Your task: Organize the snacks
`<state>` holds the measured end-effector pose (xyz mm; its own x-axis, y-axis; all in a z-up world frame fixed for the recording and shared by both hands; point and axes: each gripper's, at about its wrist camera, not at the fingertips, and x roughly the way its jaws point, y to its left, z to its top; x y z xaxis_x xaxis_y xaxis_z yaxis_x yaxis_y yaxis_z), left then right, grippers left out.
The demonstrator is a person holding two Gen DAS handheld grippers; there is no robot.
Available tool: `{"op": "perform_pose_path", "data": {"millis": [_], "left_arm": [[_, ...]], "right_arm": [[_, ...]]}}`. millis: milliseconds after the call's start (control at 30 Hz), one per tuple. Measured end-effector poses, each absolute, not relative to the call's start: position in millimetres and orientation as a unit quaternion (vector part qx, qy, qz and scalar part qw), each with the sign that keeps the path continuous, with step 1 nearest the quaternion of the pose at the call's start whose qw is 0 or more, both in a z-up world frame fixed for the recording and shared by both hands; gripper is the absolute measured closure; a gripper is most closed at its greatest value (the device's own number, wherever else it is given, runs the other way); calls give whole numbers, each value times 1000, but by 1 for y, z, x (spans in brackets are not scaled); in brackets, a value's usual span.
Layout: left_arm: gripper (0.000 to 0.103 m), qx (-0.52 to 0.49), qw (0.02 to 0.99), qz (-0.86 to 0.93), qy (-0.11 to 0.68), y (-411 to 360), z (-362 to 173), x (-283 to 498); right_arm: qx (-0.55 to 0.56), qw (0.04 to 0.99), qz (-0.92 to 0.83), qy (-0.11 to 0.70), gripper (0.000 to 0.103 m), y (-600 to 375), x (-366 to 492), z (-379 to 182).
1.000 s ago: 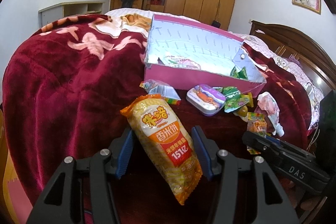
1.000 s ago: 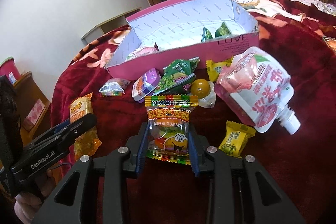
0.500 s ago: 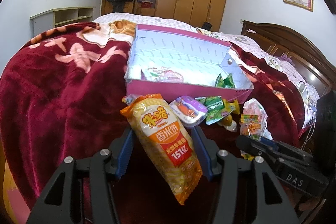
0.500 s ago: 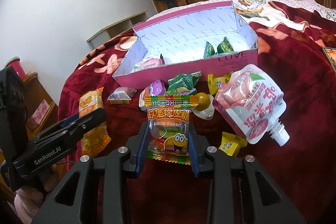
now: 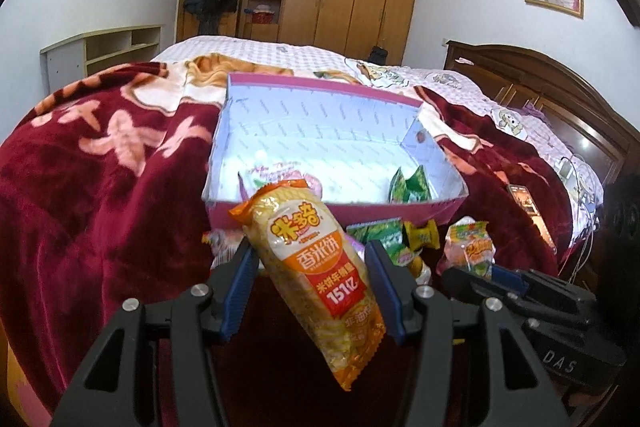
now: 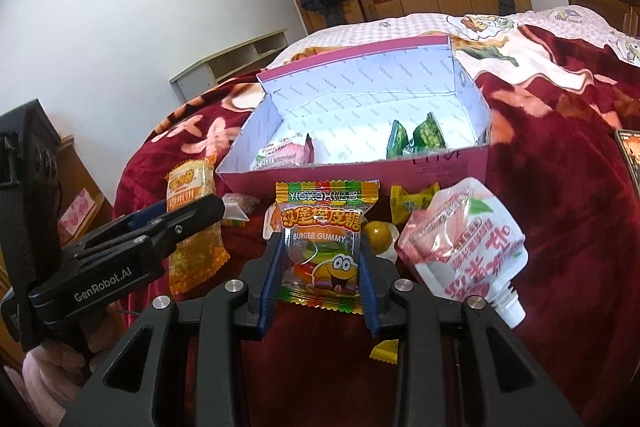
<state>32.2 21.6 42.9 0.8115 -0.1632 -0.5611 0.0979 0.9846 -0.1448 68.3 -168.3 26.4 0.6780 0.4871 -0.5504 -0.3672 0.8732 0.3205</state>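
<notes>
Red blanket (image 5: 100, 211) carries the pink box (image 6: 360, 179). Before its near edge, the left gripper (image 5: 310, 277) clamps a tilted rice-cracker pack (image 5: 316, 267), which may slip; the right gripper (image 6: 320, 267) pinches a gummy packet (image 6: 320, 247) that could snag that wall.

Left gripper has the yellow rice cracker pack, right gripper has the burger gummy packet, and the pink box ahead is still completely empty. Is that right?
Not quite: the pink box is not empty. The right wrist view shows green packets and a pink-and-white pack inside it. The rest holds: the left gripper grips the rice cracker pack, the right gripper the burger gummy packet.
</notes>
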Motion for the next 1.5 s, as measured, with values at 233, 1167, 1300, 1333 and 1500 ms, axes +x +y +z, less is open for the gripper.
{"op": "perform_pose_path", "data": {"millis": [233,1167,1300,1333,1500], "left_arm": [[45,-48,953,-76,289,17,54,47],[45,-29,964,-77,255,5,81,122],[45,-32,962,-75,260,3,77,136],[45,-33,962,-74,261,2,76,140],[45,-30,963,-70,259,1,72,152]], "right_arm": [[92,912,234,324,68,-170,77,33],[84,925,214,301,68,-177,132,57],[83,926,211,303,68,-178,135,56],[82,926,210,303,68,-178,136,56],[84,926,205,307,68,-181,140,53]]}}
